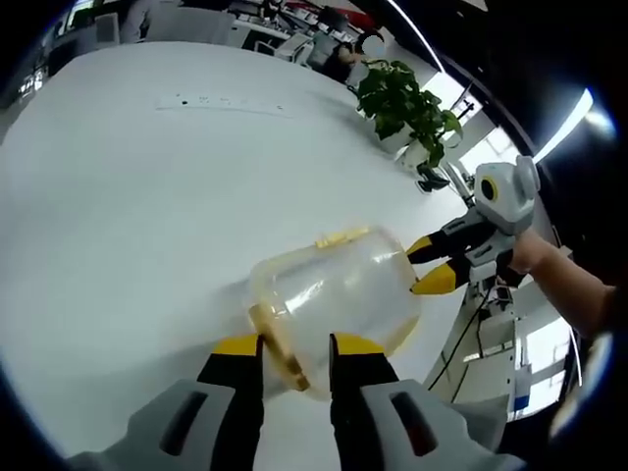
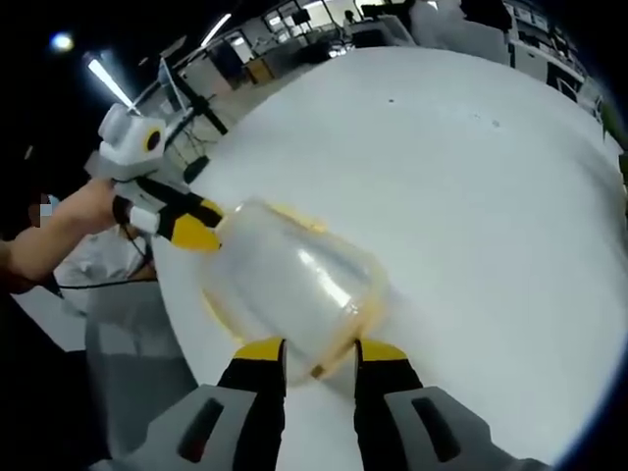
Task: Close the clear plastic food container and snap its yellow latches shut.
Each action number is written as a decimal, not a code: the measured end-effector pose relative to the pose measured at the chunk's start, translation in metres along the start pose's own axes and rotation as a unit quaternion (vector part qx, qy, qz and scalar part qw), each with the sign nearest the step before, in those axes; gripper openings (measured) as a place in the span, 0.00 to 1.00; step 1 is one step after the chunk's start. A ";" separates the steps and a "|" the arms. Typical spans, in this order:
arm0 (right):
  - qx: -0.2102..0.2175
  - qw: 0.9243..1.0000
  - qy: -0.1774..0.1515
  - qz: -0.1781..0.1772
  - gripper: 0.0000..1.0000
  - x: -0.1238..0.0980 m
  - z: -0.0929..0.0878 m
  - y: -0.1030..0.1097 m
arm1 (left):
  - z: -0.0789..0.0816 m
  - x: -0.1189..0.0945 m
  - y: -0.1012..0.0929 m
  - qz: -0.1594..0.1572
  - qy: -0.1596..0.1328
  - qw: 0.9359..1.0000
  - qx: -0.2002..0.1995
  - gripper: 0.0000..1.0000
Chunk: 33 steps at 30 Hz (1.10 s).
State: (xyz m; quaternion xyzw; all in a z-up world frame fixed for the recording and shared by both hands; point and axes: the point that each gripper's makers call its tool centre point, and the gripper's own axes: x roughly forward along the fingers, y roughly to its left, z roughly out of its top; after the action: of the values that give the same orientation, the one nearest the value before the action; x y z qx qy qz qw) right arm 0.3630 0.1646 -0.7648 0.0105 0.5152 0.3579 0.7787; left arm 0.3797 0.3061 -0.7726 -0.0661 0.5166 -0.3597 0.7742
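1. Clear plastic food container sits on the white table, near the table's edge, between the two hand-held grippers; also seen in right gripper view.
2. Left gripper: yellow-tipped black jaws narrow, one each side of the container's yellow-trimmed rim. Looks like they pinch it, but contact can't be confirmed through the clear plastic.
3. Right gripper: same stance, jaws narrow, straddling the rim at the opposite end of the container; the yellow edge runs between the tips.
4. Each gripper shows in the other's view: right one comes in from the right w/ its yellow tips at the container's far wall; left one comes in from the left, tips touching or just beside the container.
5. Yellow latch visible on the container's far top edge in left gripper view; open or snapped, can't tell.
6. A person's forearm holds the right gripper; another forearm holds the left.
7. Beyond: potted green plant at the table's far edge, office desks and chairs further back.
8. No readable brand, label or writing on anything.
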 end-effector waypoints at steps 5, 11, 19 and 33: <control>0.002 1.000 -0.001 -0.001 0.23 0.001 0.000 0.000 | -0.011 0.000 0.006 0.025 0.025 0.999 -0.035 0.20; 0.004 1.000 -0.001 -0.004 0.24 -0.001 -0.003 0.000 | -0.004 0.010 0.003 0.006 0.000 1.000 -0.014 0.21; 0.011 1.000 -0.003 -0.004 0.24 0.004 -0.007 0.009 | -0.003 0.004 0.006 0.006 0.008 1.000 -0.012 0.22; 0.019 1.000 -0.006 -0.005 0.25 0.013 -0.011 0.023 | -0.014 -0.015 0.012 0.008 0.005 1.000 -0.010 0.23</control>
State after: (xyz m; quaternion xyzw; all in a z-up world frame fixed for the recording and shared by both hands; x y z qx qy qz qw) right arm 0.3442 0.1853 -0.7709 0.0249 0.5172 0.3439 0.7834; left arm 0.3702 0.3282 -0.7732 -0.0682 0.5249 -0.3484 0.7736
